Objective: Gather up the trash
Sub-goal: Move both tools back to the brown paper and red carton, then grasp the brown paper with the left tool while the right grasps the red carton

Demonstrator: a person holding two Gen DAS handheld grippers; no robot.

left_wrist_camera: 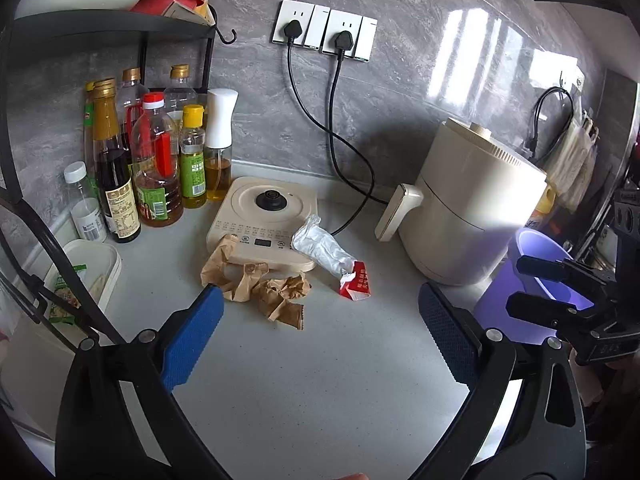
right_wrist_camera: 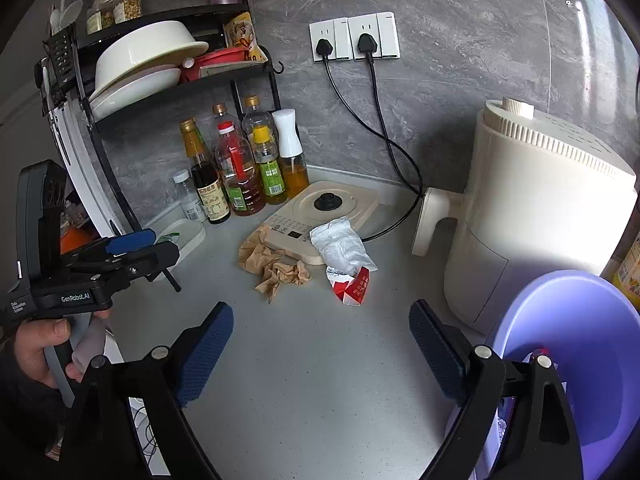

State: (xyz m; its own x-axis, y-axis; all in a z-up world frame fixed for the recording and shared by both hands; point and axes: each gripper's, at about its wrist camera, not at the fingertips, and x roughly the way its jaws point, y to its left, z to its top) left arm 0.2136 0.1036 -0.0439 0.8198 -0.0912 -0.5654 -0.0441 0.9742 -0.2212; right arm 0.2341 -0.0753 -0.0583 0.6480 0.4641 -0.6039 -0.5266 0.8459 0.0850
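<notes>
On the pale countertop (left_wrist_camera: 320, 380), three pieces of trash lie together in front of a cream kettle base (left_wrist_camera: 268, 220). Crumpled brown paper (left_wrist_camera: 260, 284) sits at the base's front left corner, a white crumpled plastic wrapper (left_wrist_camera: 324, 250) rests partly over its front right corner, and a red and white carton scrap (left_wrist_camera: 356, 286) lies just beside the wrapper's lower end.

The left gripper (left_wrist_camera: 320, 316) hangs above the counter with its blue pads spread wide and nothing between them; its left fingertip appears close to the brown paper. The right gripper (right_wrist_camera: 320, 340) is likewise spread and empty, well short of the trash. A purple plastic bin (right_wrist_camera: 580, 352) stands at the right, next to a cream air fryer (right_wrist_camera: 540, 216), with the right gripper's right finger in front of its rim.

Oil and sauce bottles (left_wrist_camera: 152, 168) cluster left of the kettle base beneath a black dish rack (right_wrist_camera: 168, 64). Two black plugs (left_wrist_camera: 316, 34) sit in wall sockets above.
</notes>
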